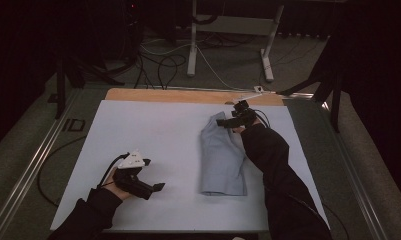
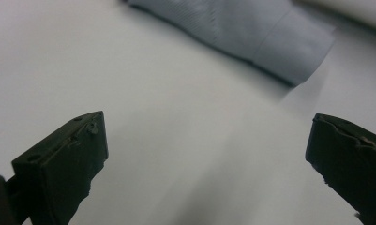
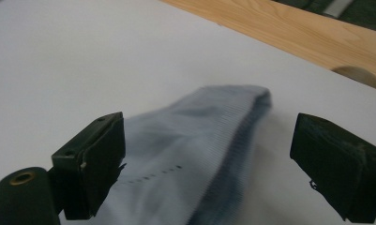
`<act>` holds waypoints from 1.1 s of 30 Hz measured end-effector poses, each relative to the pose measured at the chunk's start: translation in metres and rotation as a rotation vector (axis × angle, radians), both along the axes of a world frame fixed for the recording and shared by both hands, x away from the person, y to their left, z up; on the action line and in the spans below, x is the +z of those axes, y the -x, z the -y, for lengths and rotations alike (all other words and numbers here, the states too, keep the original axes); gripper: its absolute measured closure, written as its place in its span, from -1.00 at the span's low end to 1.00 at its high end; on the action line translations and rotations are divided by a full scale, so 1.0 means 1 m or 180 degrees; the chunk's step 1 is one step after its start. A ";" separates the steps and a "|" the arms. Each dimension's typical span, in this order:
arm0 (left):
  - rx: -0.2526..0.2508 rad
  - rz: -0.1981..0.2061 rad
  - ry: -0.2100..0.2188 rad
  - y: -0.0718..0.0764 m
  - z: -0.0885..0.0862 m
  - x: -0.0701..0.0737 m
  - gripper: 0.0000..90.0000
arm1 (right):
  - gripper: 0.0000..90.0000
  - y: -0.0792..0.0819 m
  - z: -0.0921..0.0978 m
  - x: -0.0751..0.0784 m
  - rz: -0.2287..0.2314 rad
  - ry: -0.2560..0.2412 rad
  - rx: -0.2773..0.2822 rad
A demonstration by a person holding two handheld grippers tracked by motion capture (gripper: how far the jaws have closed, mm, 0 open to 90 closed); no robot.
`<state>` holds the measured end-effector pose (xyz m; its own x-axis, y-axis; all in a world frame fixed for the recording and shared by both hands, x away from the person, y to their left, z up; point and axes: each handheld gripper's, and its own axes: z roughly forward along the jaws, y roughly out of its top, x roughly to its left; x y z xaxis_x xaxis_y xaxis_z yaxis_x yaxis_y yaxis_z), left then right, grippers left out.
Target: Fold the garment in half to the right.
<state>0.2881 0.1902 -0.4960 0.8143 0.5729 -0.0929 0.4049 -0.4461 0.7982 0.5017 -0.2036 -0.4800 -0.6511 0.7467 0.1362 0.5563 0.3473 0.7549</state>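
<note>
A folded light-blue cloth lies on the white sheet, right of centre. My right gripper hovers at the cloth's far end, open, with the blue fabric lying between and beyond its jaws. My left gripper rests low at the sheet's near left, open and empty, pointing right toward the cloth. In the left gripper view the cloth's hemmed edge lies well ahead of the spread jaws.
A wooden strip of table borders the sheet's far edge, also in the right gripper view as a board. Metal rails run along both sides. Cables and a white table frame stand on the floor beyond.
</note>
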 end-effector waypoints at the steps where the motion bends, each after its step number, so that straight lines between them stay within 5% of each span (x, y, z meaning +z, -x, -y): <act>1: 0.0046 -0.0004 0.0005 0.001 -0.004 -0.001 -0.99 | -0.76 -0.001 0.001 -0.002 -0.0027 -0.0023 -0.0009; 10: 0.0245 0.0013 0.0131 0.016 -0.029 -0.011 -0.99 | -0.63 -0.010 0.007 -0.026 -0.0258 0.0004 -0.0179; 17: 0.0331 0.0005 0.0208 0.017 -0.037 -0.013 -0.99 | -0.10 -0.011 0.006 -0.039 -0.0480 0.0097 -0.0066; 20: 0.0328 -0.0009 0.0202 0.017 -0.037 -0.015 -0.99 | 0.27 -0.009 0.003 -0.040 -0.0520 0.0145 0.0024; 24: 0.0333 0.0005 0.0201 0.017 -0.037 -0.015 -0.99 | 0.88 -0.006 -0.003 -0.032 -0.0370 0.0334 0.0074; 27: 0.0344 0.0019 0.0210 0.016 -0.038 -0.015 -0.99 | 0.91 -0.005 -0.007 -0.024 -0.0267 0.0335 0.0097; 31: 0.0360 0.0072 0.0217 0.017 -0.039 -0.013 -0.99 | 0.92 -0.002 -0.008 -0.015 -0.0080 0.0089 0.0136; 33: 0.0378 0.0101 0.0221 0.018 -0.039 -0.013 -0.99 | 0.92 -0.005 -0.009 -0.017 -0.0103 0.0082 0.0100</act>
